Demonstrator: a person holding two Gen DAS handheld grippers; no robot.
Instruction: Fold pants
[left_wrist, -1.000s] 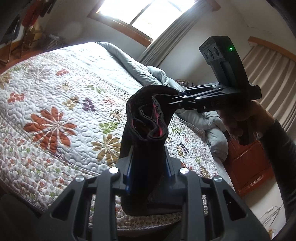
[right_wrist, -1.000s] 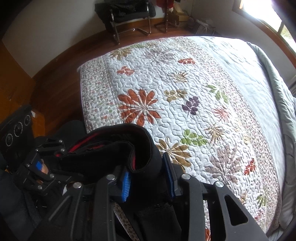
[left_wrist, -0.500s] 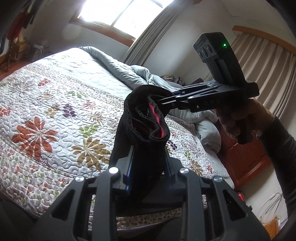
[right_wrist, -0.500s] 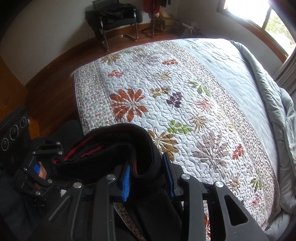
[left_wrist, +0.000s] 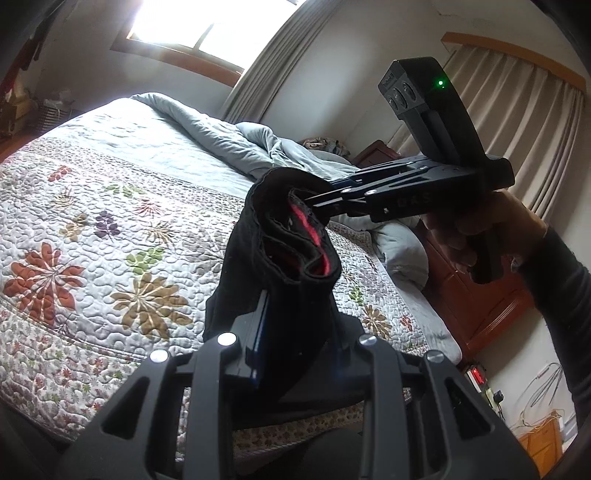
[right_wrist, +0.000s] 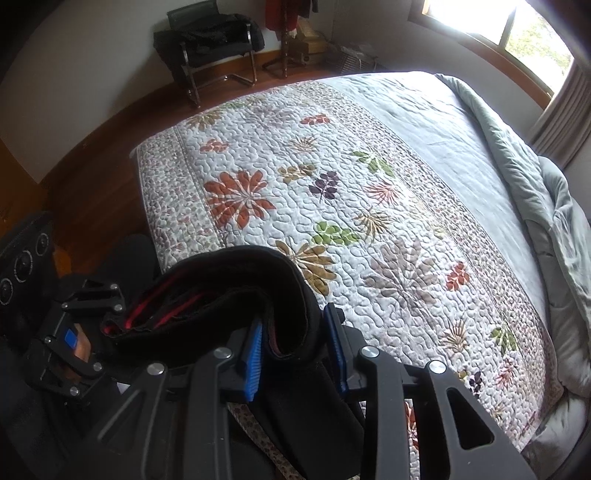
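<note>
Both grippers were clamped on the waistband of the black pants (left_wrist: 284, 254), which were held in the air, above the near edge of the bed (left_wrist: 110, 206) and not yet lying on it. In the left wrist view the left gripper (left_wrist: 295, 354) pinched the band at the bottom centre, and the right gripper (left_wrist: 325, 201) gripped the other end of it, toward 1 o'clock. From the right wrist view the right gripper (right_wrist: 295, 354) had the fabric between its blue pads (right_wrist: 255, 354), and the left gripper (right_wrist: 99, 325) was at about 9 o'clock, close beside it.

So the band between them was short and slack, bunched with its red lining showing. Its long axis ran from one gripper to the other, roughly along the near bed edge. The legs hung down below both grippers, out of view, so the pants pointed downward with the waist on top.

The bed quilt (right_wrist: 332, 206) lay toward 12 o'clock from the right gripper. I judged that both hands were equally near to it, and that the next move would need the grippers to go apart along the band before laying the pants flat.
</note>
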